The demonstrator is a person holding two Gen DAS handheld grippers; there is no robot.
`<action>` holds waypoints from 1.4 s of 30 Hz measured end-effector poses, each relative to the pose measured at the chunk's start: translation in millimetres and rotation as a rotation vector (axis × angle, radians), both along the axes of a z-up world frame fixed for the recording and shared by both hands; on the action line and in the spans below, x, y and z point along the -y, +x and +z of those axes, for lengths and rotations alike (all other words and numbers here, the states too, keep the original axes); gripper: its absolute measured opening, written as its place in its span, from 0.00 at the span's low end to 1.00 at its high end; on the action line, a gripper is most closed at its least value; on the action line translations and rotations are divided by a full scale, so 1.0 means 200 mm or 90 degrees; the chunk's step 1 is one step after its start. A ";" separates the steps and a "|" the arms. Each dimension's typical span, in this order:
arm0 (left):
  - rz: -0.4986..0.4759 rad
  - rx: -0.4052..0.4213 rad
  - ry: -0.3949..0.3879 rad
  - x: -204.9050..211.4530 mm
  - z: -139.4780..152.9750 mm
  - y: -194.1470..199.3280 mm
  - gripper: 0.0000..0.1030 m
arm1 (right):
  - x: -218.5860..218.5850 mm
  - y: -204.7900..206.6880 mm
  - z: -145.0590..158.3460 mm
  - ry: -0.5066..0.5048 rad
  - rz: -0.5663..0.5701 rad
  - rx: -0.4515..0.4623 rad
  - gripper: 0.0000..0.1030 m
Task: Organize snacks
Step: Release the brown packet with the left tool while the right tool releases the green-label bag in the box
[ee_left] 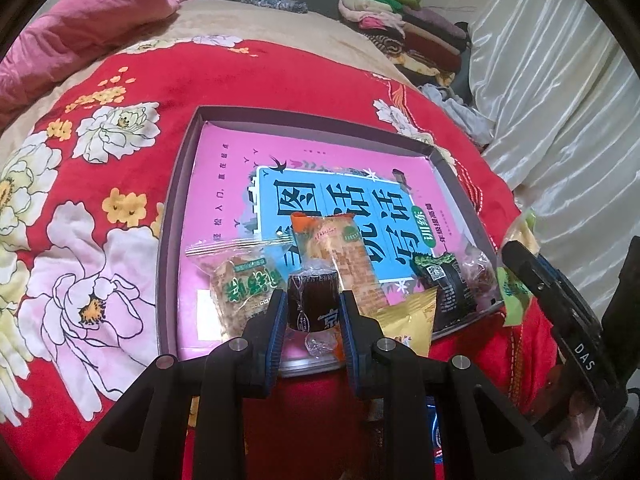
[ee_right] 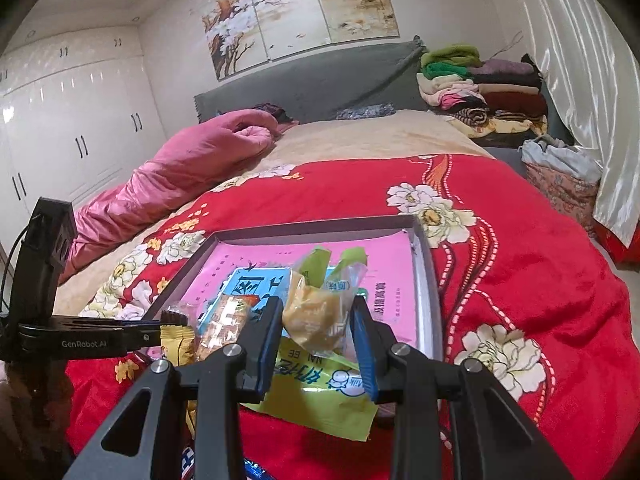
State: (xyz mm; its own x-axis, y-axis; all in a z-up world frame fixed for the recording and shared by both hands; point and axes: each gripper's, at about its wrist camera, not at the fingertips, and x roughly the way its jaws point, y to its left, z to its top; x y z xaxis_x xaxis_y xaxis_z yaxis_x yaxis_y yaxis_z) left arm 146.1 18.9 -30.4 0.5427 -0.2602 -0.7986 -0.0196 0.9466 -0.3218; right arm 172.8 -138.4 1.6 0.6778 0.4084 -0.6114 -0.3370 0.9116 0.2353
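A shallow grey box (ee_left: 170, 216) with a pink book cover inside lies on the red flowered blanket; it also shows in the right wrist view (ee_right: 424, 264). My left gripper (ee_left: 312, 300) is shut on a dark brown round wrapped snack (ee_left: 310, 300) over the box's near edge. In the box lie a green-labelled cracker pack (ee_left: 240, 284), a long orange biscuit pack (ee_left: 340, 252), a gold packet (ee_left: 408, 316) and a black packet (ee_left: 444, 284). My right gripper (ee_right: 316, 312) is shut on a clear-wrapped yellow pastry (ee_right: 316, 312) above a yellow milk-candy bag (ee_right: 320, 392).
A pink quilt (ee_right: 180, 176) lies at the bed's far left. Folded clothes (ee_right: 480, 84) are stacked at the headboard's right. White curtains (ee_left: 560, 120) hang on the right. The left gripper's body (ee_right: 72, 336) shows at the left of the right wrist view.
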 end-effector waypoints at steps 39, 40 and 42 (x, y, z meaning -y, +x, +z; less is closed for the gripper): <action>-0.022 -0.014 -0.002 0.06 -0.05 0.05 0.26 | -0.23 0.08 -0.18 -0.101 0.061 -0.027 0.34; -0.021 -0.014 -0.002 0.06 -0.05 0.05 0.26 | -0.23 0.08 -0.18 -0.101 0.059 -0.028 0.35; -0.021 -0.016 -0.003 0.06 -0.05 0.05 0.26 | -0.23 0.08 -0.19 -0.102 0.060 -0.030 0.35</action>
State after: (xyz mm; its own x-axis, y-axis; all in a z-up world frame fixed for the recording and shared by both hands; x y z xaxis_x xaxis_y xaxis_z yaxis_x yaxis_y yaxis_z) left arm 156.1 6.5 -41.3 0.5129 -0.2817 -0.8109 0.0039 0.9454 -0.3260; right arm 188.9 -92.1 -35.6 0.6094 0.3637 -0.7045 -0.4153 0.9034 0.1071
